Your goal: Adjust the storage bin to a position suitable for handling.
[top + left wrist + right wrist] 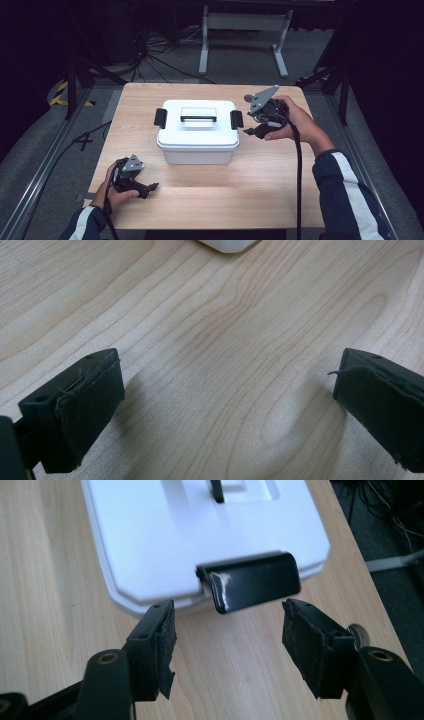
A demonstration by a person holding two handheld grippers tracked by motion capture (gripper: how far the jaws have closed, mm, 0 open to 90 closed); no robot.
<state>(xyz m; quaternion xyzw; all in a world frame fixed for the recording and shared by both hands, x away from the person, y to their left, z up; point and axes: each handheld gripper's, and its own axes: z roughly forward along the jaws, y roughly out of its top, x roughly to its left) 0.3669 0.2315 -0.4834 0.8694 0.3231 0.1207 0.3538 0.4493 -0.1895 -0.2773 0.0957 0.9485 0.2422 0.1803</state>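
High view: the white box (197, 131) sits mid-table, right gripper (254, 131) beside its right latch (236, 119). Left gripper view: left gripper (227, 405) spread, empty, near the box. Right gripper view: jaws spread around the latch, untouching; an off-centre pinch could slip and shove the box.

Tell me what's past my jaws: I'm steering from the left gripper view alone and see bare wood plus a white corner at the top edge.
Observer: That corner belongs to a white lidded box standing mid-table, lid on.
Operator: Does it have latches?
Observer: Yes, a black latch on each end; the right latch lies just ahead of the right gripper.
Operator: Is that gripper holding the latch?
Observer: No, its jaws stand open with a gap to the latch.
Operator: And my own gripper?
Observer: The left gripper sits near the table's front left corner, jaws open, apart from the box.
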